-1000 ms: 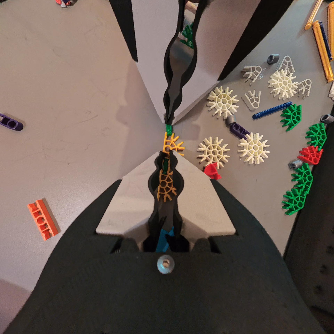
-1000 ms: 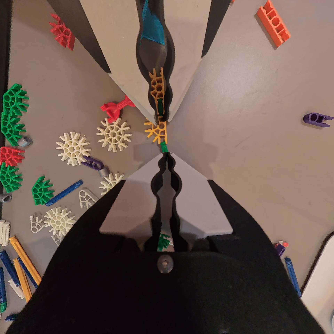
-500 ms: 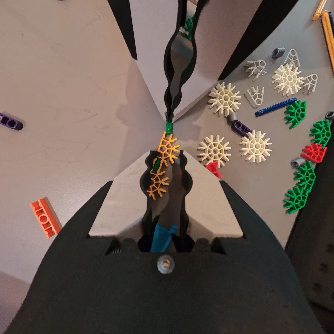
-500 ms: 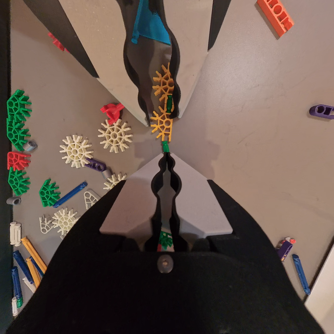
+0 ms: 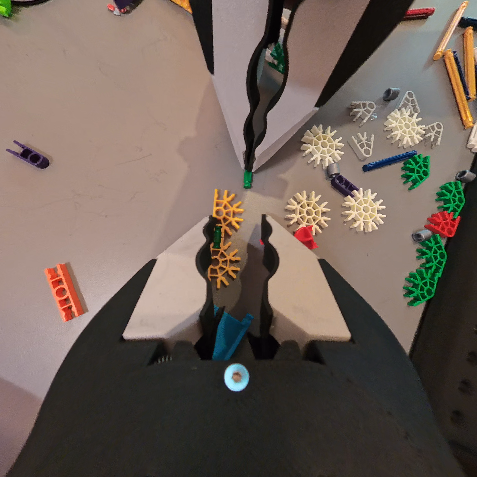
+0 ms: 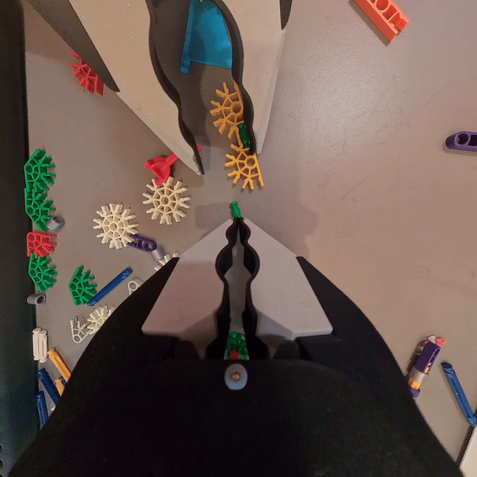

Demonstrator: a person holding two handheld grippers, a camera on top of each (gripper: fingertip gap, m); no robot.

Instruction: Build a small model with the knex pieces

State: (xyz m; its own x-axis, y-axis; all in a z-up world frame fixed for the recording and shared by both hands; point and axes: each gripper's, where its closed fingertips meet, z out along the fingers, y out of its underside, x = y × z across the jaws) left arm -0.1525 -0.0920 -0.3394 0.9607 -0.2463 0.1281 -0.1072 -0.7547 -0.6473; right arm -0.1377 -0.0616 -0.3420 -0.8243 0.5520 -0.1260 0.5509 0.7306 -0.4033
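So the main thing here is the yellow connector pair [image 5: 224,238], two snowflake-ish yellow pieces joined by a short dark green rod [image 5: 217,237]. It's sitting between the fingers of the left claw [image 5: 236,219], hugging the left finger's inner pad, with a clear gap to the right finger. That claw is spread wide, so it isn't really clamping anything. The pair's long axis runs pretty much straight along the claw's fingers, one yellow piece poking out past the tips.

Facing it tip to tip is the right claw [image 6: 237,219], closed tight on a little green rod [image 6: 235,209] that sticks out of its tips. The rod points toward the outer yellow piece but sits just off to one side of it, close, not touching. So the left claw is the nearer one to the yellow pair.

Off to the left claw's right side on the desk [image 5: 103,103]: white snowflake connectors [image 5: 307,210], a red piece [image 5: 305,236] just beside the right finger, a purple clip [image 5: 343,184], a blue rod [image 5: 388,161] and green fan pieces [image 5: 428,268]. On its left, well apart, an orange block [image 5: 64,291] and another purple clip [image 5: 29,158]. Nothing sits between the two claws.
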